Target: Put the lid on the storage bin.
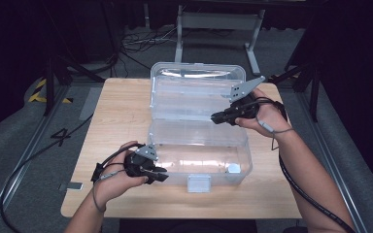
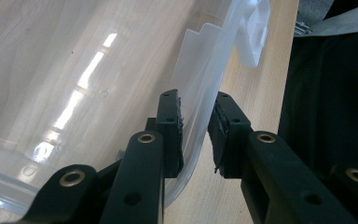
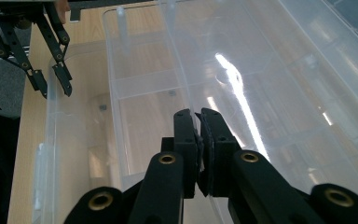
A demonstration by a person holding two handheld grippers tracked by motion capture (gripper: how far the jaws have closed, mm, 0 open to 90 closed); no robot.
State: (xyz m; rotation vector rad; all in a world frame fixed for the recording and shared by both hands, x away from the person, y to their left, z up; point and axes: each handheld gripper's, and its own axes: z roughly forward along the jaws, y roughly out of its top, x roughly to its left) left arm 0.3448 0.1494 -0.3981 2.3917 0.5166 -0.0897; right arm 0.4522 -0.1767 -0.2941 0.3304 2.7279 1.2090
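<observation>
Left tongs (image 2: 196, 135) half open astride front wall of clear box (image 1: 200, 162); right tongs (image 3: 199, 140) pinched inner tray (image 3: 144, 93) edge. Advice: lift tray level, box steadied.

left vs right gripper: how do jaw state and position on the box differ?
The left gripper has its jaws apart, straddling the clear plastic box's front wall near a corner; the right gripper has its jaws pressed together over a thin clear edge. In the high view, left sits at the box's near-left corner, right by the raised lid. Both are black, hand-held.
</observation>
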